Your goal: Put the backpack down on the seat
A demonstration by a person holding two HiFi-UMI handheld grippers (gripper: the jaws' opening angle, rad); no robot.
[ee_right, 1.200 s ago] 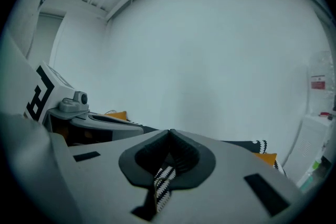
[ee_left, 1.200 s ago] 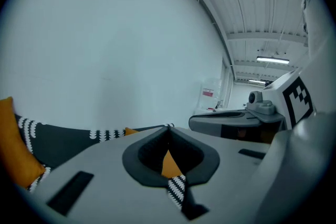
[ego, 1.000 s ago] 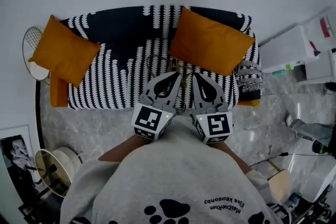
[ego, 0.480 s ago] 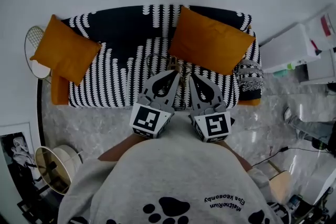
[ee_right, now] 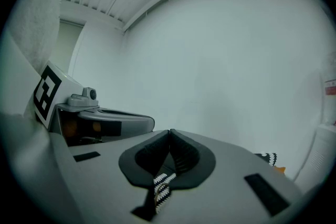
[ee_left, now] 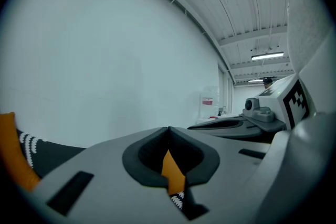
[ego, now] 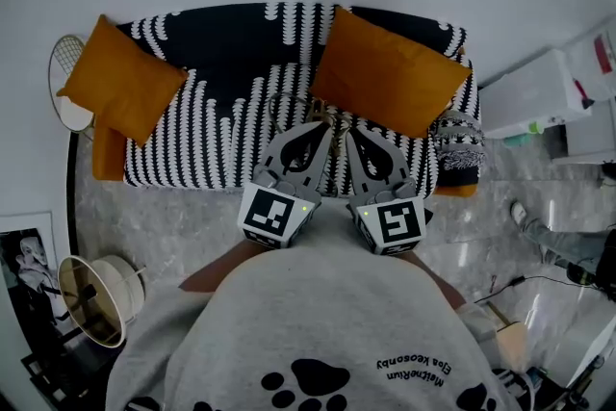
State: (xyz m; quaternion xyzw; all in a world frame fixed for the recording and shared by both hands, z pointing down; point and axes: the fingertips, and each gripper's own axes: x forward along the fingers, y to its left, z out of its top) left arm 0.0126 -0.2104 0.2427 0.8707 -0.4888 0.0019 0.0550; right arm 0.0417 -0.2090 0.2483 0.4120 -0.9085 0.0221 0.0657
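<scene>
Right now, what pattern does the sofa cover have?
Sofa cover: black with white striped columns; head view shows best.

- The left gripper [ego: 323, 124] sits at the centre of the head view and angles up and to the right. Its jaws are pressed together tip to tip.
- The right gripper [ego: 349, 126] is just beside it and angles up and to the left, its jaws likewise closed.
- The two grippers' tips converge, close together.
- The bare left forearm [ego: 214, 272] and right forearm [ego: 431, 278] reach out from the lower centre.
</scene>
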